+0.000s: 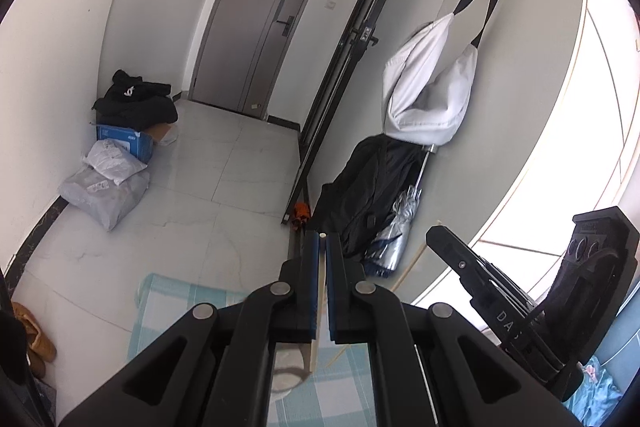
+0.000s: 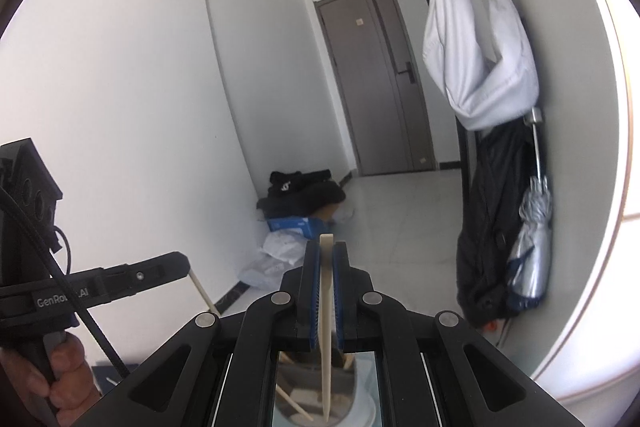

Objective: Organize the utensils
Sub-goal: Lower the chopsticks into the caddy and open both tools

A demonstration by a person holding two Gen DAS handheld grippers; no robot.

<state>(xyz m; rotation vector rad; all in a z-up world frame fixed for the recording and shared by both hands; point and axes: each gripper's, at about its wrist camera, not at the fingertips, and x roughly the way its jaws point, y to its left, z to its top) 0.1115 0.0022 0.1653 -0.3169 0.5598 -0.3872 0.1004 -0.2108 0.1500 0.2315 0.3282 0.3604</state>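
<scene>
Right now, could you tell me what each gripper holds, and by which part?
Each grips one pale wooden chopstick near its blunt upper end: left gripper, right gripper.

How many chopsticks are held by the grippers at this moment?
2: one chopstick clamped in the left gripper, one chopstick in the right gripper. More seem to stand in the cup below, partly hidden.

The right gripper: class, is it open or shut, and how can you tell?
Shut on a chopstick. The right gripper has its blue pads pressed against both sides of the pale chopstick, whose tip pokes out past the fingertips.

Ahead of the jaws the pale tiled floor [image 1: 224,167] lies open. A white hanging bag [image 2: 476,55] and black coat [image 2: 492,227] crowd the wall to their right.
</scene>
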